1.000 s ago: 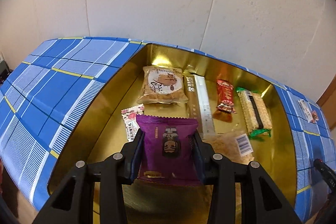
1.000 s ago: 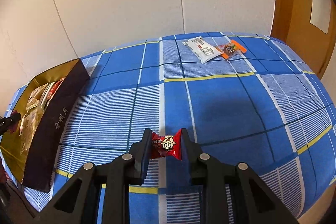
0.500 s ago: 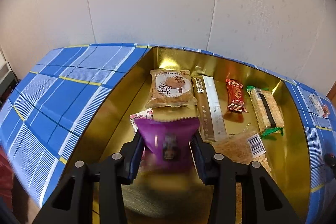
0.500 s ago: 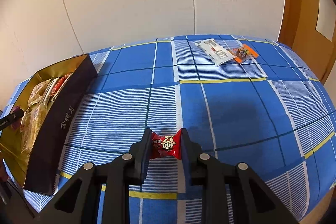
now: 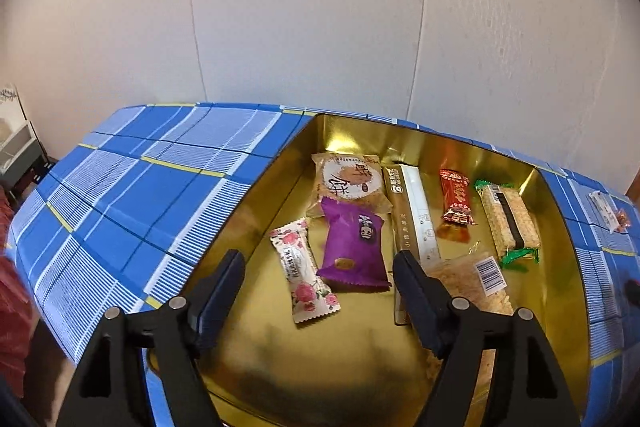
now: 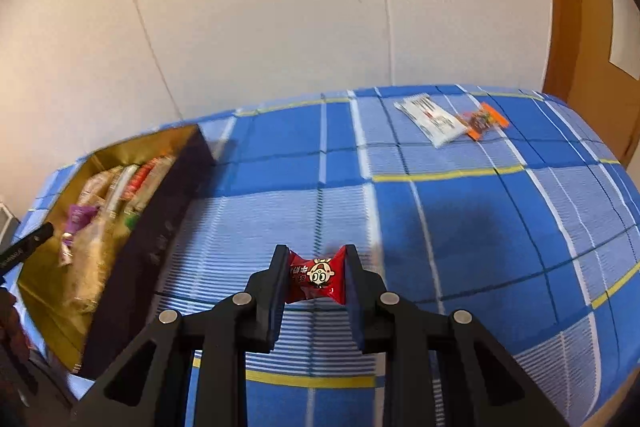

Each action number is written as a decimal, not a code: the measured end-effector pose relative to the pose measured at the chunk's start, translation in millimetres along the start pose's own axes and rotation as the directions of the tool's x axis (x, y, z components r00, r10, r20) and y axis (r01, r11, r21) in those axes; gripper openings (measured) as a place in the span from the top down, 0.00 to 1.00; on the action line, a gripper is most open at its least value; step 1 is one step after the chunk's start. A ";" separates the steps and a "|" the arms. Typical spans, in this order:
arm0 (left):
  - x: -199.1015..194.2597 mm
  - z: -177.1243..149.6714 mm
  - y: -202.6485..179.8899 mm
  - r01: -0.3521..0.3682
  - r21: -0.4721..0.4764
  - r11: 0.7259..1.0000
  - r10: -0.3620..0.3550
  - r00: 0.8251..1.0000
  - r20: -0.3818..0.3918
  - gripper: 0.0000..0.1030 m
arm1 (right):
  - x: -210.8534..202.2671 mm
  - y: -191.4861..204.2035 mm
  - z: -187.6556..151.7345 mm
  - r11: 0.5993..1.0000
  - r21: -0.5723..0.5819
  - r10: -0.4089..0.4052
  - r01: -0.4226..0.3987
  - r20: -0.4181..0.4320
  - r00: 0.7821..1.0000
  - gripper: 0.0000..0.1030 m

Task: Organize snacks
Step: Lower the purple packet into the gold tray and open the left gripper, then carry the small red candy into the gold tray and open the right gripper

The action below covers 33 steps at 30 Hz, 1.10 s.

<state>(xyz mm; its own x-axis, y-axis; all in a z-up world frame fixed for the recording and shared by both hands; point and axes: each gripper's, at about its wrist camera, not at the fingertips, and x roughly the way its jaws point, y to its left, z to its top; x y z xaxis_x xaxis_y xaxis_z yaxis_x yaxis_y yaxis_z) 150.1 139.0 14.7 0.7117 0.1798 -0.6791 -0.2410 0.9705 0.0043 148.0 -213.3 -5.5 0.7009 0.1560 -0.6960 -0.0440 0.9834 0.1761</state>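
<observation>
My left gripper hangs over the gold box, its jaws opening with nothing pressed between the pads; the purple packet lies loose on the box floor beyond them, its top edge overlapping the round biscuit pack. Just left of the purple packet lies the pink flowered sweet, and to its right the long gold-and-white bar, then the red bar and the rice cracker bar with green ends. A clear pack with a barcode sits nearer my right finger. My right gripper is closed tight on a red candy with a cartoon face, held above the blue checked cloth. Far across that cloth, a white packet and an orange packet lie side by side, touching.
</observation>
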 end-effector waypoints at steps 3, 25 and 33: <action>1.3 -1.3 0.8 0.002 0.003 1.000 -0.002 1.000 -0.010 0.23 | -5.3 10.1 3.3 0.999 -0.014 0.053 -0.053 0.032 0.998 0.75; -3.0 -0.7 6.2 0.025 -0.024 0.999 -0.026 1.000 -0.004 0.17 | 10.6 150.5 18.7 0.919 -0.321 0.220 -0.230 -0.066 0.973 0.74; -2.9 0.7 12.5 0.042 -0.044 0.998 -0.042 0.999 -0.010 0.17 | 35.6 174.9 16.4 0.914 -0.355 0.163 -0.198 -0.126 0.978 0.73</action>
<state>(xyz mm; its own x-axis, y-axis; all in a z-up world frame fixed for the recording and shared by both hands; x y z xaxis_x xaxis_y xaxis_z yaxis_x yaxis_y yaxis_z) 145.5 150.7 17.3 0.7145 0.1370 -0.6861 -0.2400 0.9691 -0.0565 177.0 -37.4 12.0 0.5889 0.3251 -0.7400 -0.4319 0.9004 0.0519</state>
